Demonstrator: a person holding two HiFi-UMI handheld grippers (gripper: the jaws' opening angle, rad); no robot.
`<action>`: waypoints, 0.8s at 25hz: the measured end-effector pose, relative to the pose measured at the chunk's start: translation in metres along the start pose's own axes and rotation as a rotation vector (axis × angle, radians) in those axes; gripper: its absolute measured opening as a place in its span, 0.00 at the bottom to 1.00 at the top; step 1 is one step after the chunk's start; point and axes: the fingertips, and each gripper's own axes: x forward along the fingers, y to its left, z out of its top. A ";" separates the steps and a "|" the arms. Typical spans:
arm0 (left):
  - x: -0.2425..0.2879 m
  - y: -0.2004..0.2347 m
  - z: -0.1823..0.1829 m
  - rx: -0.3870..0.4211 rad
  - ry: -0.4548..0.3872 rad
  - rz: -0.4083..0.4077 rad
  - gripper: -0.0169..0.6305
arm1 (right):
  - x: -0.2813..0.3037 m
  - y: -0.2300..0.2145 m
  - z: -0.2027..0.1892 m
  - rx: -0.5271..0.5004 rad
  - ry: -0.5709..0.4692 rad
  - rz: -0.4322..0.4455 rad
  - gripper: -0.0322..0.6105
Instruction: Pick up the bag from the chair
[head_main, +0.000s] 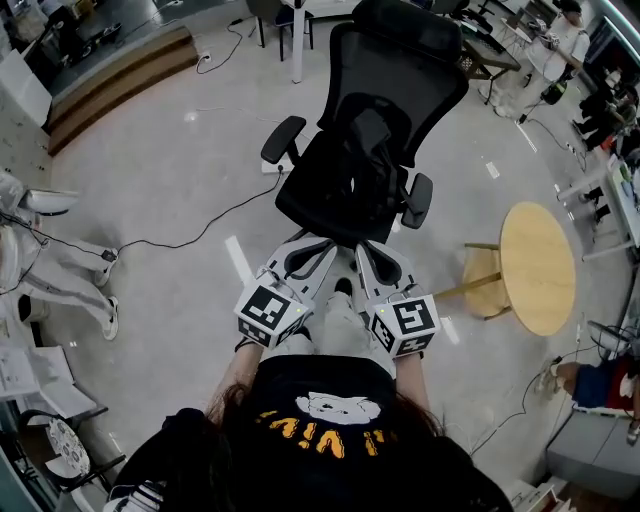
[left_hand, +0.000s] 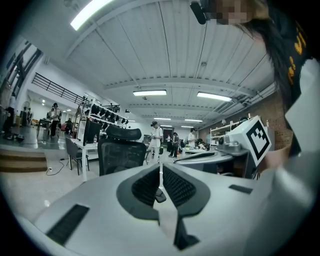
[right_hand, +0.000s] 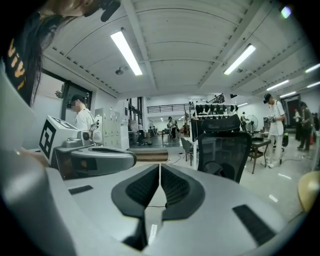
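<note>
A black mesh office chair (head_main: 350, 190) stands on the floor straight ahead in the head view. A black bag (head_main: 368, 140) rests on its seat, leaning on the backrest. My left gripper (head_main: 312, 255) and right gripper (head_main: 370, 258) hover side by side just short of the seat's front edge, both shut and empty. In the left gripper view the jaws (left_hand: 160, 172) are pressed together, with the chair (left_hand: 119, 150) beyond. In the right gripper view the jaws (right_hand: 160, 172) are also together, and the chair (right_hand: 225, 150) shows a dark rounded shape on its seat.
A round wooden table (head_main: 538, 265) with a wooden stool (head_main: 485, 282) stands to the right. A black cable (head_main: 190, 235) crosses the floor at left, near a person's legs (head_main: 60, 275). Wooden steps (head_main: 120, 75) lie at the far left, and several people stand in the background.
</note>
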 end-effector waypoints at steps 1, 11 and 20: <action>0.004 0.002 -0.002 0.000 0.007 0.002 0.06 | 0.003 -0.005 -0.001 0.007 0.000 0.000 0.07; 0.080 0.054 0.001 0.013 0.043 0.068 0.06 | 0.072 -0.083 0.007 0.025 -0.003 0.055 0.07; 0.184 0.100 0.031 0.036 0.035 0.126 0.06 | 0.133 -0.185 0.012 0.066 0.042 0.100 0.07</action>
